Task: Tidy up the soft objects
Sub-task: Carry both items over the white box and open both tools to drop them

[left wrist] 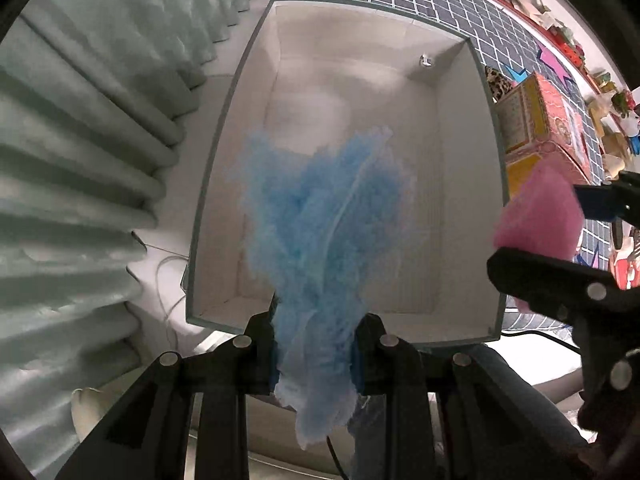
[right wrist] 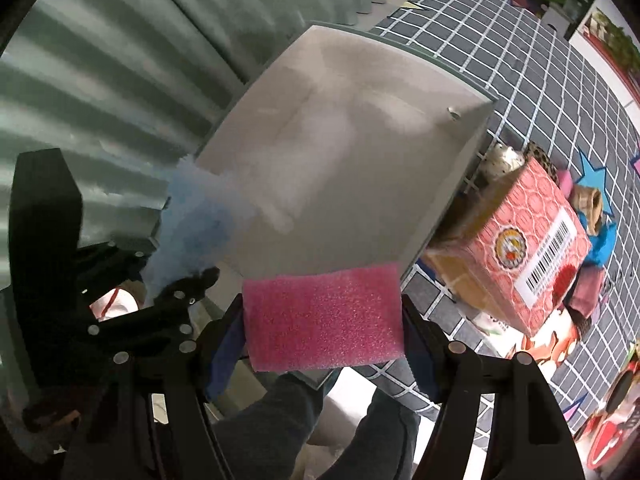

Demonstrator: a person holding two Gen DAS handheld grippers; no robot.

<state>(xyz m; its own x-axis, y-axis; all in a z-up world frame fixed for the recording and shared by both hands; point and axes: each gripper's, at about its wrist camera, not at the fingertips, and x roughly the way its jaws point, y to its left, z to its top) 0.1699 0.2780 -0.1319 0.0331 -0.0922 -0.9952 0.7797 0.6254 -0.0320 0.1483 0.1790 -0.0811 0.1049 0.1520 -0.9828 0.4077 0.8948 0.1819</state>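
I see a light blue fluffy cloth (left wrist: pixel 320 216), a pink sponge (right wrist: pixel 324 316), a white-lined box (left wrist: pixel 456 184) and a grey mat (right wrist: pixel 540 92) with white grid.

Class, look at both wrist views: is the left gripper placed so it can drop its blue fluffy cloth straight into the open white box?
Probably yes. The left gripper holds the blue fluffy cloth over the open white box, and nothing appears to block the opening. The right gripper, gripping the pink foam block, sits off to the side.

Home: curtain (left wrist: pixel 80 152), checked bedspread (right wrist: pixel 540 92).
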